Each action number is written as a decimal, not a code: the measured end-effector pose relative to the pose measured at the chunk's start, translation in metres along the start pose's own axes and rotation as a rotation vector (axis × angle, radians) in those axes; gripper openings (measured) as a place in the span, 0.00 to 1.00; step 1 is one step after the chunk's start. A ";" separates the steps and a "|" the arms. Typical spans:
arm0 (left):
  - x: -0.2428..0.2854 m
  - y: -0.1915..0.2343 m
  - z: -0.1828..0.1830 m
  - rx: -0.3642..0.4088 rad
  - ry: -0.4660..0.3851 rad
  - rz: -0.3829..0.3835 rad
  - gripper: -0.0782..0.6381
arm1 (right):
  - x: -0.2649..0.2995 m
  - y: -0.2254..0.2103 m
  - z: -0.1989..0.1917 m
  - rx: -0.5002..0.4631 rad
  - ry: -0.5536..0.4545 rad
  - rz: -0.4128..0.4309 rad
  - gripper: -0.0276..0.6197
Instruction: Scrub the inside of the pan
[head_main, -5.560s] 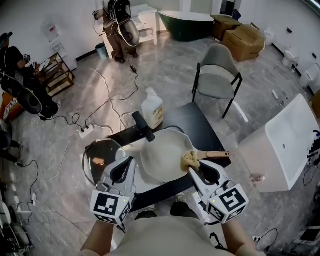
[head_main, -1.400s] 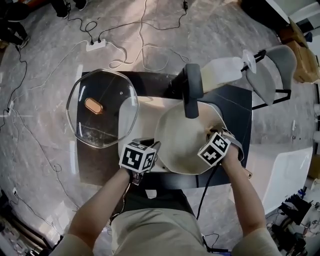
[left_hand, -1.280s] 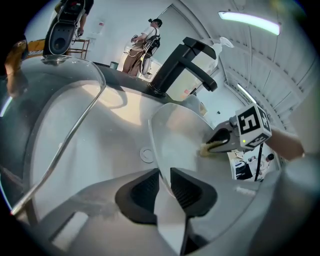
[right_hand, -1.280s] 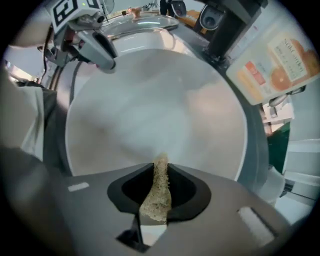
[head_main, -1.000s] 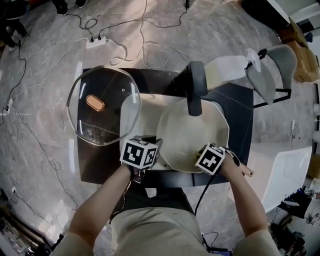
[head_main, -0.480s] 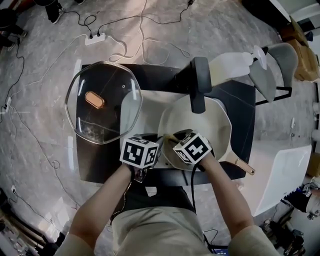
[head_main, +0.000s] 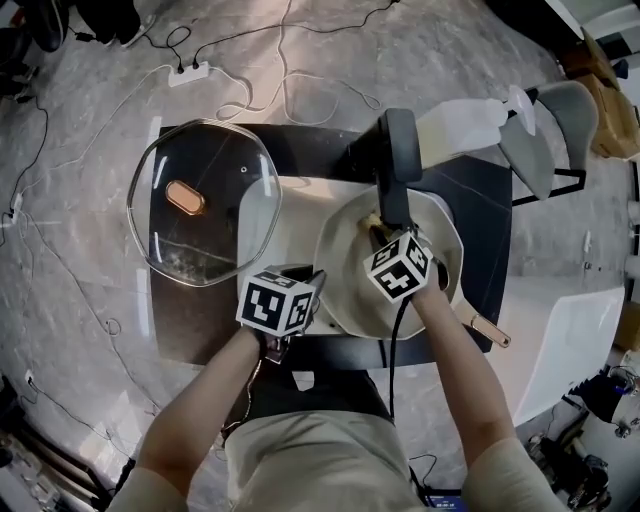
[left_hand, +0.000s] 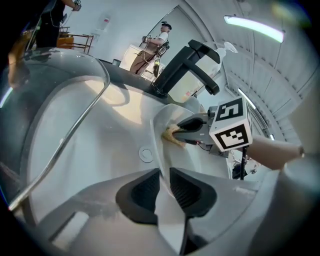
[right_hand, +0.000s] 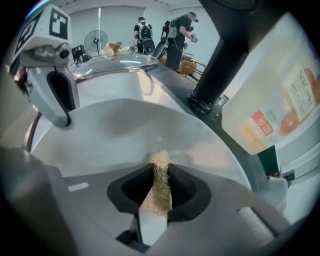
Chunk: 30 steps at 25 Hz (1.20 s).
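The cream pan (head_main: 345, 270) sits on the black table (head_main: 470, 210), its black handle (head_main: 397, 160) pointing away from me. My left gripper (head_main: 318, 286) is shut on the pan's near-left rim; in the left gripper view the rim (left_hand: 159, 147) runs between its pads. My right gripper (head_main: 381, 234) is inside the pan on the handle side, pointing steeply down and shut on a yellowish scrub pad (head_main: 372, 219). In the right gripper view the pad (right_hand: 160, 185) sticks out between the jaws against the pan's floor (right_hand: 150, 125). The left gripper view shows the pad (left_hand: 170, 135) touching the pan wall.
A glass lid (head_main: 205, 210) with a brown knob lies on the table's left half. A detergent bottle (head_main: 465, 125) lies behind the pan handle. A wooden handle (head_main: 487, 331) pokes out at the pan's right. A grey chair (head_main: 560, 130) and a white tub (head_main: 560, 330) stand to the right.
My right gripper swept with the pad from the pan's near-right rim to its near-left side, then up across the floor to the handle side. The left gripper kept its hold.
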<state>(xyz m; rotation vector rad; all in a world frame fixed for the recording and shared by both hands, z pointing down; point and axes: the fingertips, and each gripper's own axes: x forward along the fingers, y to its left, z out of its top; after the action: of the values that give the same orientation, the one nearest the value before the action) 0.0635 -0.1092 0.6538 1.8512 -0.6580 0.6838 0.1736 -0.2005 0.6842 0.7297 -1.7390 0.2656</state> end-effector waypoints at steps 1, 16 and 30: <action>0.000 0.000 0.000 -0.001 -0.001 0.000 0.21 | -0.001 -0.006 -0.006 -0.039 0.018 -0.030 0.18; 0.000 0.000 0.000 -0.014 -0.005 -0.003 0.21 | -0.060 0.015 -0.119 -0.073 0.446 0.233 0.18; -0.001 0.000 0.000 -0.044 0.007 -0.037 0.21 | -0.059 0.140 -0.026 0.308 0.066 0.670 0.18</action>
<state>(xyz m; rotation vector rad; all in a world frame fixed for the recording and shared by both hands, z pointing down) 0.0634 -0.1087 0.6532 1.8157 -0.6281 0.6470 0.1187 -0.0575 0.6644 0.3201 -1.8536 1.0193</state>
